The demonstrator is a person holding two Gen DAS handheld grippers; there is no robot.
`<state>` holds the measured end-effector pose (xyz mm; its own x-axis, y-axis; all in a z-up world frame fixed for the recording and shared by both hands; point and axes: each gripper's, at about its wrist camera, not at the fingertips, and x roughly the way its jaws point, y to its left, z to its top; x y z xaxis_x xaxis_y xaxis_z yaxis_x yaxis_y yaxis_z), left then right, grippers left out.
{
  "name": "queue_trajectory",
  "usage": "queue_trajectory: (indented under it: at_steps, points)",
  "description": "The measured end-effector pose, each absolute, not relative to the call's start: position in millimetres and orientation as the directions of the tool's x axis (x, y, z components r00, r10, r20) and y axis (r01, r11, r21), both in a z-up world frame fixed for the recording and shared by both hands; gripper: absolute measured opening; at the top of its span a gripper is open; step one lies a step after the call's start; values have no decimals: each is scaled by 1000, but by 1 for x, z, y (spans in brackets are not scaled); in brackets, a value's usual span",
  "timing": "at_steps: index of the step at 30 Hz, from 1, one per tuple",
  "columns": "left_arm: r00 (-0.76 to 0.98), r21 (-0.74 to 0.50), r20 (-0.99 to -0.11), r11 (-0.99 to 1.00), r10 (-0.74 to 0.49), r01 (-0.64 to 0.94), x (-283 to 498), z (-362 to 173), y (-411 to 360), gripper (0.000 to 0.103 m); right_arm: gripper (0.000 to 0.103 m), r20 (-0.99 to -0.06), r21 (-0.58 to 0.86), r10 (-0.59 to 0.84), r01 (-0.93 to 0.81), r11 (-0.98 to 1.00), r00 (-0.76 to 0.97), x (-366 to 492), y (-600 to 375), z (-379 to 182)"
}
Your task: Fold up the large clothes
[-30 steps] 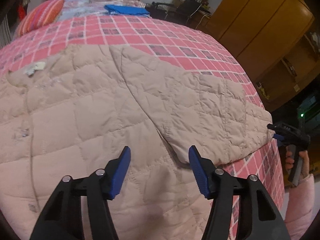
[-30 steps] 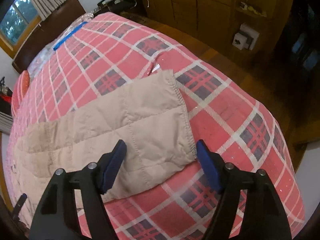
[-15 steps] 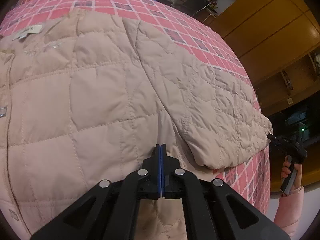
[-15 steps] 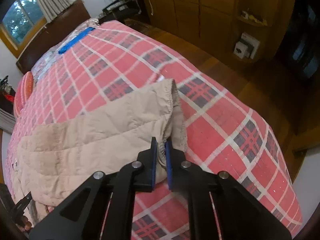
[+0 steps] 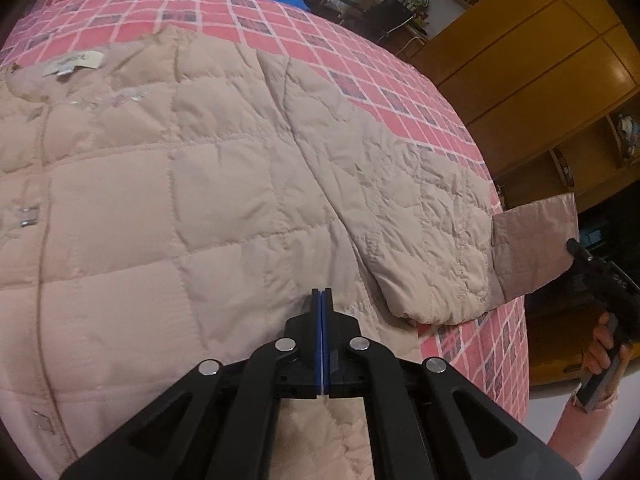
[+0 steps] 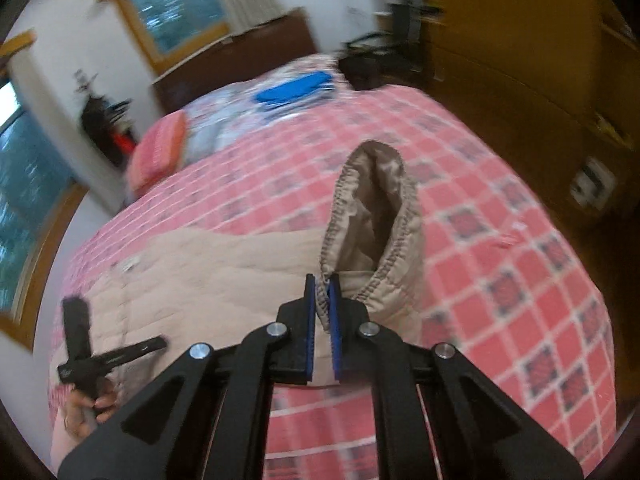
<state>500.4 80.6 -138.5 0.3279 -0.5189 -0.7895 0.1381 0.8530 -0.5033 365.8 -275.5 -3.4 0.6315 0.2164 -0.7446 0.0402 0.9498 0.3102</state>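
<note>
Beige quilted jacket (image 5: 200, 200) lies spread flat on the pink checked bedspread (image 5: 320, 40), ahead of both my grippers. My left gripper (image 5: 321, 300) has its pads pressed together on the jacket's side near the underarm; whether fabric is actually pinched between them I cannot tell. My right gripper (image 6: 323, 296) is clamped on the elastic cuff (image 6: 372, 216) of the sleeve, which is lifted off the bed just in front of the pads, lining showing. Step looks like the first fold: sleeve across the body. Next move calls for carrying the cuff leftwards over the chest, left gripper pinning the side, laying the sleeve flat without dragging the jacket.
</note>
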Motion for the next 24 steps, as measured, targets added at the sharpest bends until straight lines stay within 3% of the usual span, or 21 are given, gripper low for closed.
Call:
queue_trajectory:
  at_steps: [11, 17, 24]
  points:
    - [352, -568, -741, 813, -572, 128, 500, -130, 104, 0, 5, -752, 312, 401, -254, 916, 522, 381, -132, -17]
    - [329, -645, -688, 753, -646, 130, 506, -130, 100, 0, 5, -805, 304, 408, -291, 907, 430, 398, -88, -58]
    - [328, -651, -689, 751, -646, 111, 514, -135, 98, 0, 5, -855, 296, 379, -266, 917, 354, 408, -74, -109]
